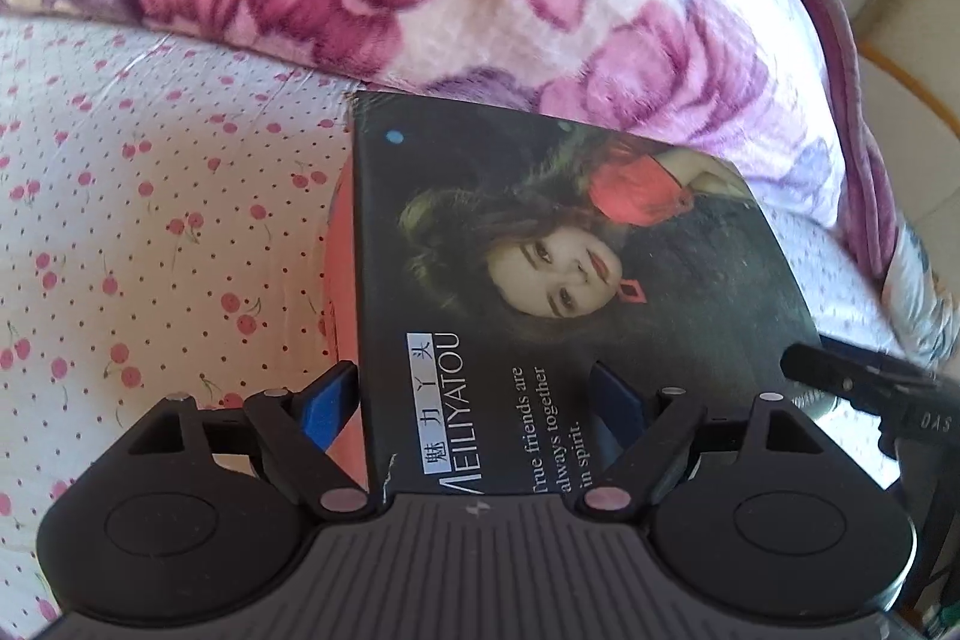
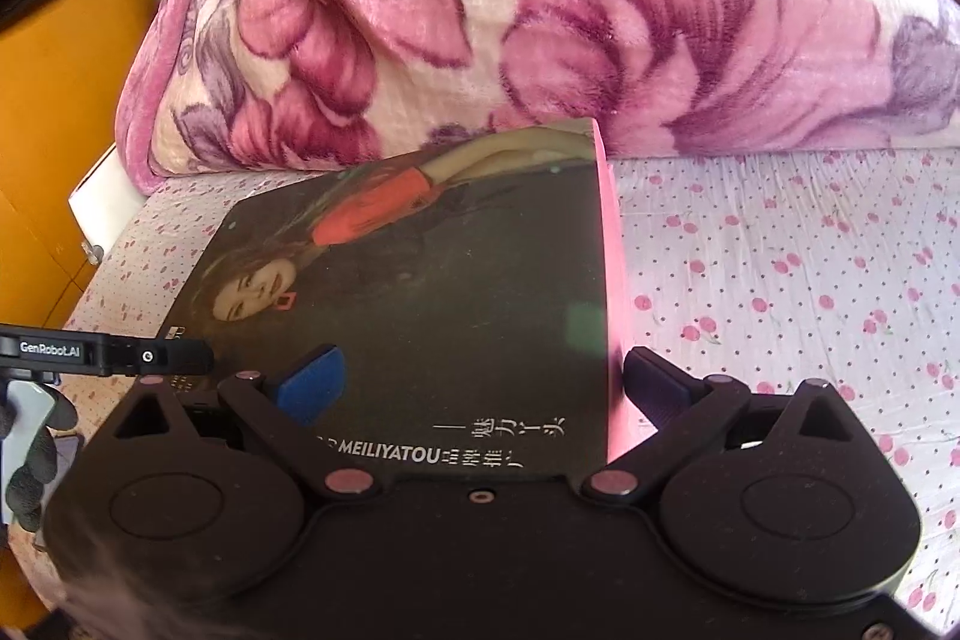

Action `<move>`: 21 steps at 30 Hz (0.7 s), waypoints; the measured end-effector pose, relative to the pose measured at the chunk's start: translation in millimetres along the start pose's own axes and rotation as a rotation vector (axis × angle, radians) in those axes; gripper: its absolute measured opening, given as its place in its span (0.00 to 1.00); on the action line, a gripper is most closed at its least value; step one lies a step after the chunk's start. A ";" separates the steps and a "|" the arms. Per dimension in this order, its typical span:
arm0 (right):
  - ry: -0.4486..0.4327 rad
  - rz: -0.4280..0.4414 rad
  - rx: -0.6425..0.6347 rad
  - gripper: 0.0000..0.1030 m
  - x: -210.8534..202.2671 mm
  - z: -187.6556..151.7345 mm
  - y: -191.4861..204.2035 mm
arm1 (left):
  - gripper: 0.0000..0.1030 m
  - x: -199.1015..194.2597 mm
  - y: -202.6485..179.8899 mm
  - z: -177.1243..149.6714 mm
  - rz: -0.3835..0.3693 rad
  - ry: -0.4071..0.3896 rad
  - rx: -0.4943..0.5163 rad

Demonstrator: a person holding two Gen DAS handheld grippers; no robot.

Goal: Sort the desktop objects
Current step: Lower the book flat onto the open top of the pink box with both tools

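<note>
A black box (image 1: 600, 280) printed with a woman's portrait and "MEILIYATOU", with pink sides, lies on the cherry-print sheet against a floral blanket. It also shows in the right wrist view (image 2: 432, 292). My left gripper (image 1: 474, 400) straddles the box's left near corner, one blue pad on the pink side, the other on the lid. My right gripper (image 2: 480, 382) straddles the right near corner the same way. Both have their jaws spread wide over the box. The left gripper's body (image 2: 102, 355) shows at the left of the right wrist view.
A rolled pink and purple floral blanket (image 2: 540, 10) lies behind the box. The cherry-print sheet (image 2: 780, 280) extends to the right and to the left in the left wrist view (image 1: 150, 220). An orange floor (image 2: 54, 112) lies past the bed's left edge.
</note>
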State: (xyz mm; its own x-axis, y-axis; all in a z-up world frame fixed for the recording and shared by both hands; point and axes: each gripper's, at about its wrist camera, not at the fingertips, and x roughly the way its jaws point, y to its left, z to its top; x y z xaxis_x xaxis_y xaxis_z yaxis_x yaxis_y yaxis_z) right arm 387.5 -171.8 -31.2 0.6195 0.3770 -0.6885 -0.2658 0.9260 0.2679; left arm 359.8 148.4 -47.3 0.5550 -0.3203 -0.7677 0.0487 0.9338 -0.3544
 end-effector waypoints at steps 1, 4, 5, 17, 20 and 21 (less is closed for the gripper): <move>-0.003 -0.003 0.008 0.98 0.5 -0.4 -2.6 | 0.82 0.5 -0.6 -0.5 -0.002 0.000 0.007; -0.014 -0.018 0.033 0.98 1.8 -1.6 -11.2 | 0.83 1.6 -1.6 -1.7 -0.001 -0.009 0.026; -0.015 -0.028 0.033 0.98 3.3 -0.6 -13.7 | 0.83 1.9 -1.7 -1.9 0.002 -0.014 0.032; -0.009 -0.147 -0.004 0.98 25.5 17.8 -39.5 | 0.83 3.8 -35.5 -0.8 0.037 -0.184 0.238; -0.004 -0.172 -0.019 0.98 31.8 22.3 -44.2 | 0.83 17.6 -40.1 2.8 0.043 -0.175 0.261; 0.000 -0.175 -0.030 0.98 34.6 23.6 -44.1 | 0.83 20.2 -40.7 3.9 0.048 -0.174 0.263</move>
State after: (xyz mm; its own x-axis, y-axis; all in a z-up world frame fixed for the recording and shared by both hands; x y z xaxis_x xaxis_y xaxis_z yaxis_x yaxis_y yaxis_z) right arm 438.1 -199.2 -50.9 0.6583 0.2099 -0.7229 -0.1754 0.9767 0.1238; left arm 372.3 104.5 -46.3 0.6943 -0.2640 -0.6695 0.2195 0.9636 -0.1524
